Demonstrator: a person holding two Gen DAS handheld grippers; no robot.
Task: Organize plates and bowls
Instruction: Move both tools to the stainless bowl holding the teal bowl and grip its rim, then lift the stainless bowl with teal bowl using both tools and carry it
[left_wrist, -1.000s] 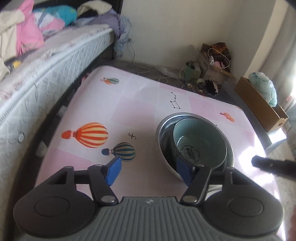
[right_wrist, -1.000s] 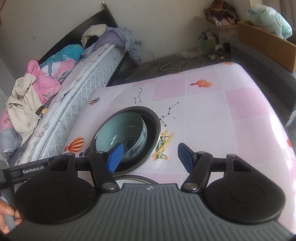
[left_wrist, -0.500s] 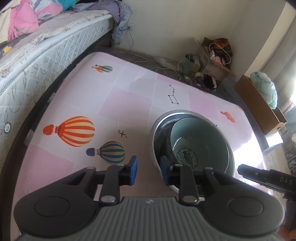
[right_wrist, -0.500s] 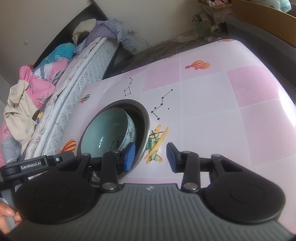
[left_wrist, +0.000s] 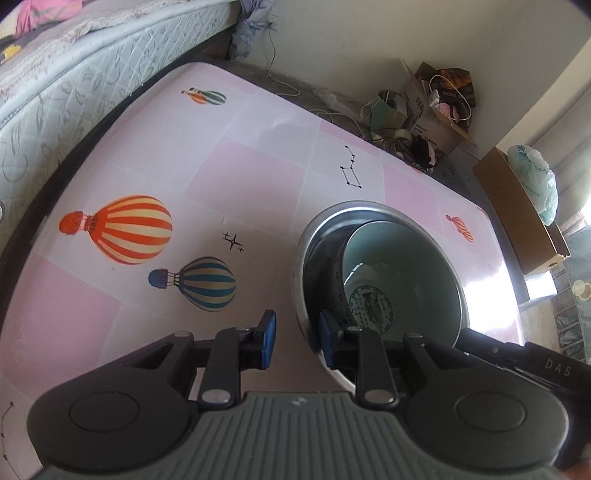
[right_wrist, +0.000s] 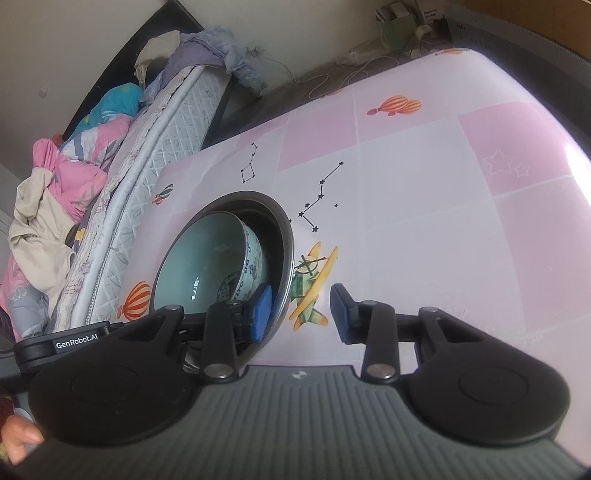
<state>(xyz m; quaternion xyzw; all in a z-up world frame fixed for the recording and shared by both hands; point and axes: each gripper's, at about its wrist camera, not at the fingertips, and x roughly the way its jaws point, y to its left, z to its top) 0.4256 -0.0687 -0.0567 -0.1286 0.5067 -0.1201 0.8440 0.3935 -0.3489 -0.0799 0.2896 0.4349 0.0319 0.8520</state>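
A steel bowl (left_wrist: 314, 236) stands on the pink patterned table, and a pale green ceramic bowl (left_wrist: 406, 262) with a blue pattern sits tilted inside it. My left gripper (left_wrist: 293, 338) straddles the steel bowl's near rim, one pad outside and one inside, with a gap still showing. In the right wrist view the steel bowl (right_wrist: 284, 236) holds the green bowl (right_wrist: 207, 254). My right gripper (right_wrist: 301, 310) straddles the steel rim on the opposite side, jaws part open, its left pad inside the bowl.
A mattress (left_wrist: 66, 74) with heaped clothes (right_wrist: 55, 184) runs along the table's left side. Cardboard boxes and bags (left_wrist: 439, 107) sit on the floor beyond the far edge. A long box (left_wrist: 517, 210) lies to the right. The table (right_wrist: 443, 221) has bare surface to the right of the bowls.
Both grippers have moved in onto the steel bowl's rim from opposite sides and narrowed their jaws around it. The bowls have stayed in place.
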